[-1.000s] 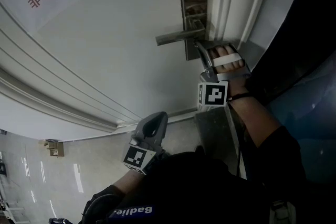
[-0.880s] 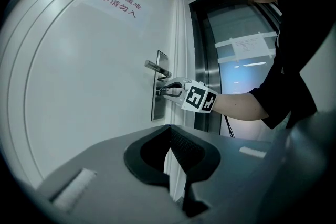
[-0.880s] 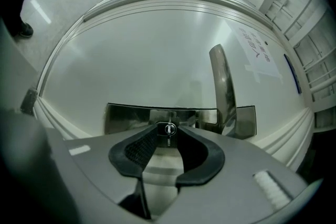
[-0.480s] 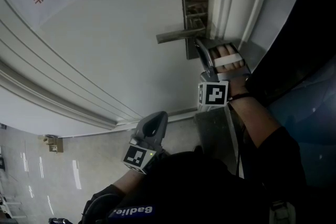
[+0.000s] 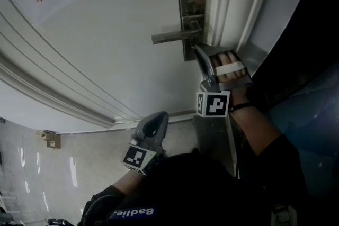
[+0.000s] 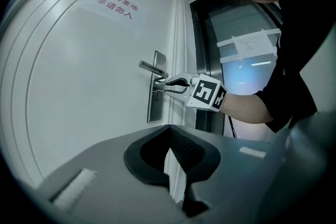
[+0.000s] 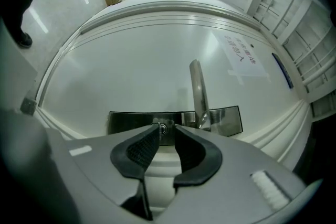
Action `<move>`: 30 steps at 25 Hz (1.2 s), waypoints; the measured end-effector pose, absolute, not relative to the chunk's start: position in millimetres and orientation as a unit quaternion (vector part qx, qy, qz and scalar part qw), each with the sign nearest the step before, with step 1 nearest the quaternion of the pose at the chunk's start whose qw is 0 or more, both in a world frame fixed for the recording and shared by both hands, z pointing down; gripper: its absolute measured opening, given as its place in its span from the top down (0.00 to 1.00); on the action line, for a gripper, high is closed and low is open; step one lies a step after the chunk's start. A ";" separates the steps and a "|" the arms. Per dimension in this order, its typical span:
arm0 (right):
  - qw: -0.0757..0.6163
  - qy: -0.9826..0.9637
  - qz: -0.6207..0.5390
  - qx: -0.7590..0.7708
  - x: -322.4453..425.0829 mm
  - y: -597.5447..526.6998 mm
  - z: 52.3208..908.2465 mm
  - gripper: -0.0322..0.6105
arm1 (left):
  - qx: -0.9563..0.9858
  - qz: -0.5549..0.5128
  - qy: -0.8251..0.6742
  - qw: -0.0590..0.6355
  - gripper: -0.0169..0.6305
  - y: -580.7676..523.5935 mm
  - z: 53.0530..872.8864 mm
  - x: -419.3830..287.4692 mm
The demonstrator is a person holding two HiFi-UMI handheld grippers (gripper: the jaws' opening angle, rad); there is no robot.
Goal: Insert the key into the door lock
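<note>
The right claw (image 7: 167, 128), just opened then narrowing, stands apart at the key (image 7: 160, 126) in the lock (image 7: 131, 122); left claw (image 6: 169, 128) together.

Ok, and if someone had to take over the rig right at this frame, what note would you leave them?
Right gripper: at the lock plate, below the door handle. Its jaws stand apart, having just opened wide and eased back a little, with nothing pinched between them.
Left gripper: jaws shut, empty, held back from the door.
Key: seems to sit in the keyhole as a small stub sticking out of the plate; hard to make out.
Done: insertion and release, apparently.
Left: confirm the key is fully seated, then draw the right gripper away.
</note>
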State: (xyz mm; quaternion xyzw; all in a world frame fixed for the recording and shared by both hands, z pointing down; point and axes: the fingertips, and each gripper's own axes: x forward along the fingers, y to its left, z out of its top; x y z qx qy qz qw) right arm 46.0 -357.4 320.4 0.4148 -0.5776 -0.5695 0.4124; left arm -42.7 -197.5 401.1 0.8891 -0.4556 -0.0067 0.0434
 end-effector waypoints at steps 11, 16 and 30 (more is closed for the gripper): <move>0.338 -0.629 -0.554 0.427 48.7 -321.0 314.6 0.94 | 0.870 -0.001 -0.491 0.033 0.95 -192.4 390.1 -36.0; 0.338 -0.641 -0.538 0.430 41.5 -302.0 315.8 0.94 | 0.875 -0.003 -0.484 0.021 0.95 -179.9 381.1 -40.3; 0.370 -0.668 -0.464 0.450 -36.5 -205.2 336.2 0.94 | 0.893 -0.018 -0.449 -0.004 0.95 -101.5 367.3 -120.8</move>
